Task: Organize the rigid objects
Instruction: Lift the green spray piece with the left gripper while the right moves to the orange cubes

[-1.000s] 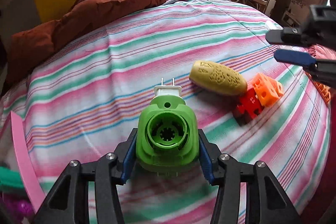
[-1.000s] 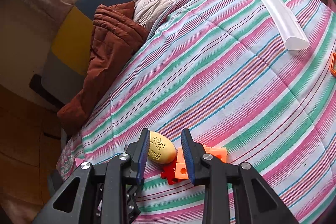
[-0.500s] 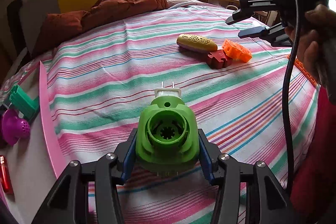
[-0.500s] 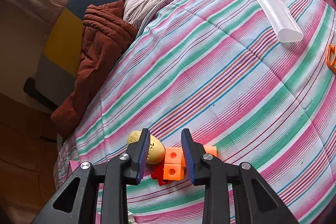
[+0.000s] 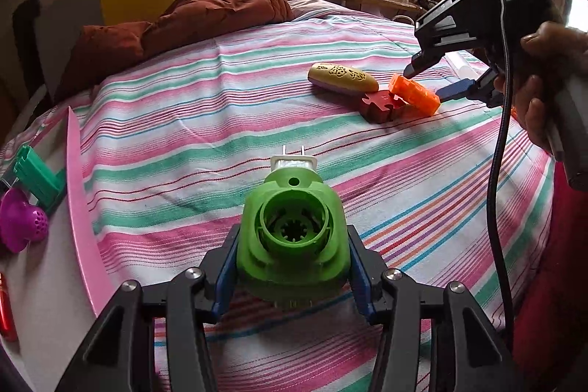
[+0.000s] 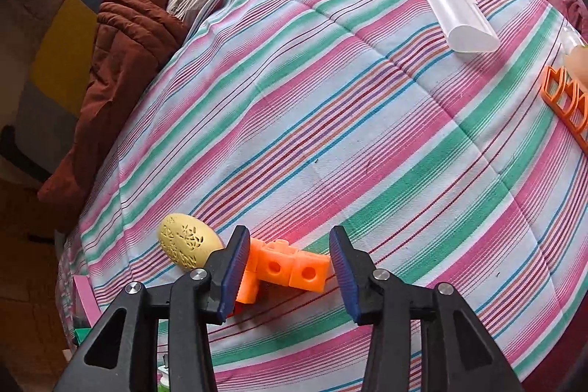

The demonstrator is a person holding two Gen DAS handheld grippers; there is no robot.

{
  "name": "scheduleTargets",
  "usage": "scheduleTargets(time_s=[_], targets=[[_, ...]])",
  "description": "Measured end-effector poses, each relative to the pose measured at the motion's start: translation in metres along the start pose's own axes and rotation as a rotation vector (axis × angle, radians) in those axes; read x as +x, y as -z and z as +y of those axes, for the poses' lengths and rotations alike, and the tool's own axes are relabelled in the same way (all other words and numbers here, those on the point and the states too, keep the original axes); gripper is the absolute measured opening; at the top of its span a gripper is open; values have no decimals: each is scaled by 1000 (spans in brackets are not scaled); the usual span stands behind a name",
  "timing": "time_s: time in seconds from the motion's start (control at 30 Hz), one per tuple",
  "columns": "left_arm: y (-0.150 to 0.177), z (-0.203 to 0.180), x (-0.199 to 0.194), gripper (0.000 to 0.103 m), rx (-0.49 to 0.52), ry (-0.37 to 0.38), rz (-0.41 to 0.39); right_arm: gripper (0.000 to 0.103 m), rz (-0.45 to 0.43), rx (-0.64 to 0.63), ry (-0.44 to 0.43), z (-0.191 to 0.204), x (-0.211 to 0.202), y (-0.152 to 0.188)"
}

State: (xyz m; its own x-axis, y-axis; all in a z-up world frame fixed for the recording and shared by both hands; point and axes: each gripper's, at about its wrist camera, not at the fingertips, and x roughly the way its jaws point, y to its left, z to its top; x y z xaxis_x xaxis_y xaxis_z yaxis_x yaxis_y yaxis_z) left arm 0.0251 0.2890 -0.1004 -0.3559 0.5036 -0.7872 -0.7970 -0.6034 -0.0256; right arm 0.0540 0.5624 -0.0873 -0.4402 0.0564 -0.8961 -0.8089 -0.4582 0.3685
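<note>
My left gripper (image 5: 292, 276) is shut on a green plug-in device (image 5: 292, 234) with a white two-prong plug, held above the striped bedspread (image 5: 220, 120). My right gripper (image 6: 288, 269) is open, its jaws on either side of an orange block piece (image 6: 290, 265) that rests partly on a dark red puzzle-shaped block (image 5: 380, 105). In the left wrist view the right gripper (image 5: 431, 81) hovers over the orange piece (image 5: 415, 93). A yellow patterned oval object (image 5: 341, 78) lies beside them; it also shows in the right wrist view (image 6: 187, 241).
A pink tray rim (image 5: 79, 193) runs along the left, with a green block (image 5: 36, 171), a purple heart-shaped item (image 5: 22, 221) and a red object (image 5: 5, 307) beside it. A white translucent tube (image 6: 450, 6) and an orange grid piece (image 6: 567, 98) lie on the bed. A brown quilt (image 5: 205, 6) sits behind.
My left gripper has pulled back and toward the tray with the green device. My right gripper has come down around the orange block piece, jaws wider apart.
</note>
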Motion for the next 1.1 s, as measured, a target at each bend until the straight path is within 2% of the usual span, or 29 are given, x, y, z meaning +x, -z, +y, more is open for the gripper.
scheduleTargets(time_s=[0.07, 0.13, 0.27, 0.6, 0.8, 1.1], targets=[[0, 0, 1, 53, -2, 2, -1, 45, -2, 14, 4, -4, -1, 0], [0, 1, 1, 53, -3, 2, -2, 45, 0, 30, -30, -6, -2, 0], [1, 1, 1, 53, -5, 6, -2, 45, -18, 6, -43, -2, -6, 1], [1, 4, -1, 53, -16, 17, 0, 45, -7, -79, 26, 10, 0, 3], [1, 5, -1, 53, -20, 20, 0, 45, -12, -63, 1, 7, -3, 2], [1, 7, -1, 53, -24, 32, -2, 45, -11, -190, 53, 24, -1, 8]])
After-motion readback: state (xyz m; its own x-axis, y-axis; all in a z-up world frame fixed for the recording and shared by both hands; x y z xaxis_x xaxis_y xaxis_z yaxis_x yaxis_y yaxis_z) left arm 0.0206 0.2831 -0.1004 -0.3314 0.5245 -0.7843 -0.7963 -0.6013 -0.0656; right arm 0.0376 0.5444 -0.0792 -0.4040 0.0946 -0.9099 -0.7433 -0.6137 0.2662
